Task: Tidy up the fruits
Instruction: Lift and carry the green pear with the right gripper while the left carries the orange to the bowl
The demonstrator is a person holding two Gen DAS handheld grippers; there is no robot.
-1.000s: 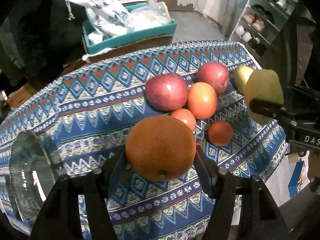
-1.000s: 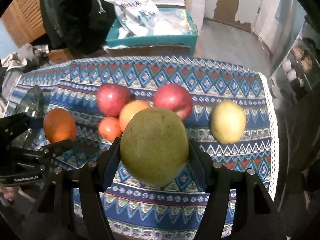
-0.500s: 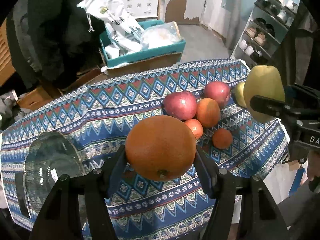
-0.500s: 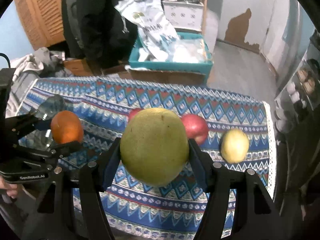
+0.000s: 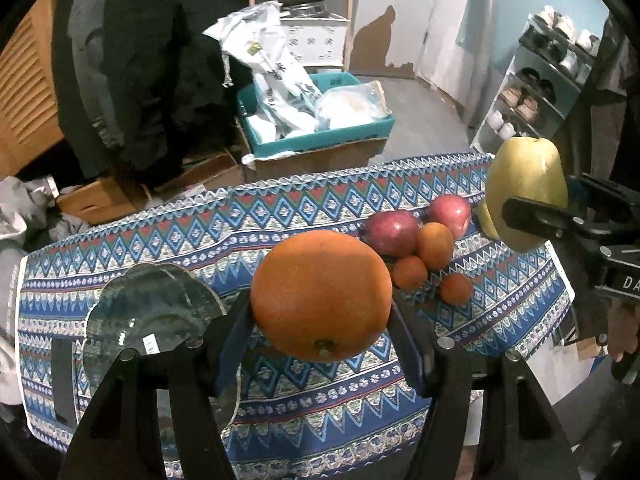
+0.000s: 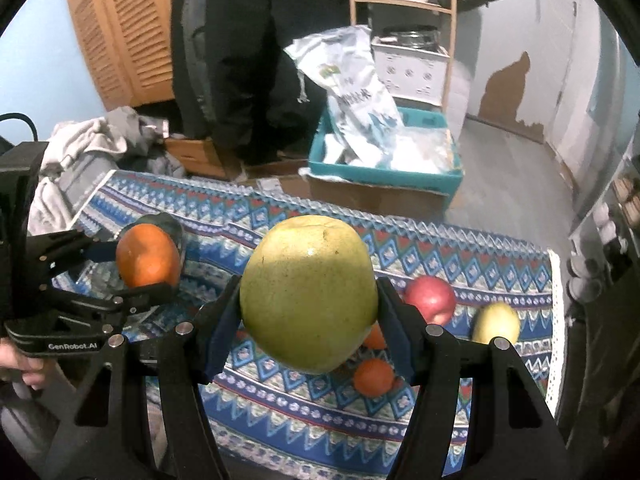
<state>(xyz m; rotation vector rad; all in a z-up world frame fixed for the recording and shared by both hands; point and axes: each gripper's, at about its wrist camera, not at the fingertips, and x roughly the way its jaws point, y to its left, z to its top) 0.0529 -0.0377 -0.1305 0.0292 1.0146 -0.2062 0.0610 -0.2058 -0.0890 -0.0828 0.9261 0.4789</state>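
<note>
My left gripper is shut on a big orange, held above the patterned tablecloth. A clear glass bowl sits on the cloth below and to the left of it. My right gripper is shut on a large yellow-green fruit, also well above the table. Each view shows the other gripper: the left gripper with its orange, the right gripper with the green fruit. On the cloth lie two red apples, three smaller orange fruits and a yellow fruit.
Behind the table a teal crate with plastic bags rests on cardboard boxes. A person in dark clothes stands at the far left. A shoe rack lines the right wall. The far edge of the tablecloth is scalloped lace.
Both grippers have risen with their fruit and tilted up, so the table looks smaller and farther below. The glass bowl has come fully into the left wrist view.
</note>
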